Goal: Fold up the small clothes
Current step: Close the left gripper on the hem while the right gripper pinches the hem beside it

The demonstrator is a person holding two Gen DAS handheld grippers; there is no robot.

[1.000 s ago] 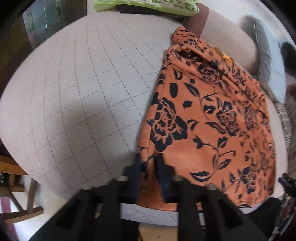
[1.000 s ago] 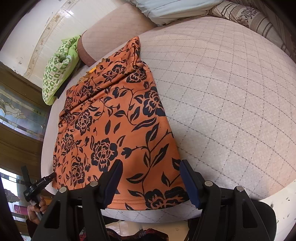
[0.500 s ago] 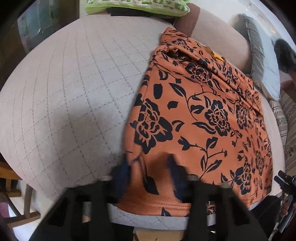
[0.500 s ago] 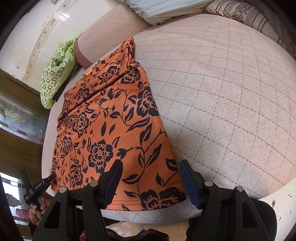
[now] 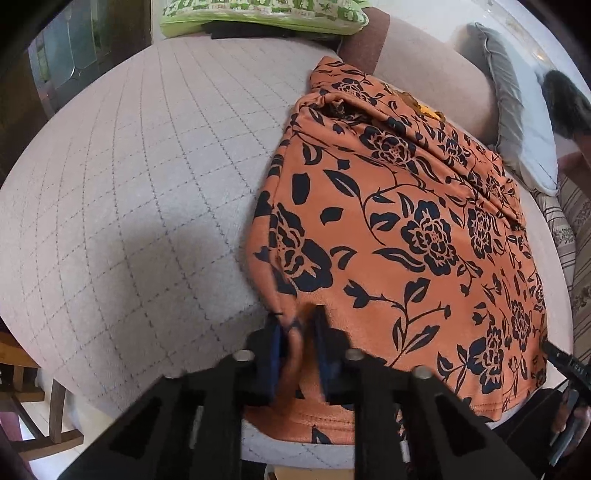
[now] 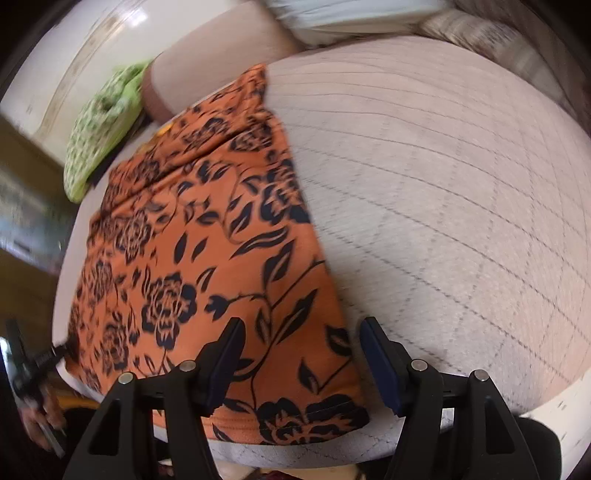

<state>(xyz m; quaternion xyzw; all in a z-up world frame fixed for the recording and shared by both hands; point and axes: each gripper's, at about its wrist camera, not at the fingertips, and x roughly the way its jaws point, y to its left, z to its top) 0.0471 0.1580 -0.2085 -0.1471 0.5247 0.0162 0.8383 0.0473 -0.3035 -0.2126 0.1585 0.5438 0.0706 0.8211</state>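
An orange garment with a black flower print (image 5: 406,236) lies spread on a quilted, grid-stitched bed (image 5: 147,184), its hem at the near edge of the mattress and its far end bunched against a brownish bolster (image 5: 424,66). The cloth looks thin, light and limp, a stretchy knit by its drape, so it should lift with almost no effort, sag between any two held points and slide easily over the quilting; the stitched hem and the side edges near the corners are the sensible places to take hold, since a pinch in the middle would only raise a peak. The left tongs (image 5: 297,332) are closed on a fold of the garment at its near left corner, where the fabric is gathered up into a small ridge between the two pads. The right tongs (image 6: 301,354) stand wide apart above the near right part of the garment, one finger over the print and the other just past the cloth's right edge, over bare quilt; that view is blurred, so whether the pads touch the fabric is unclear, though nothing seems to be held there. A green patterned pillow (image 5: 258,11) sits at the head end, well apart from the garment.
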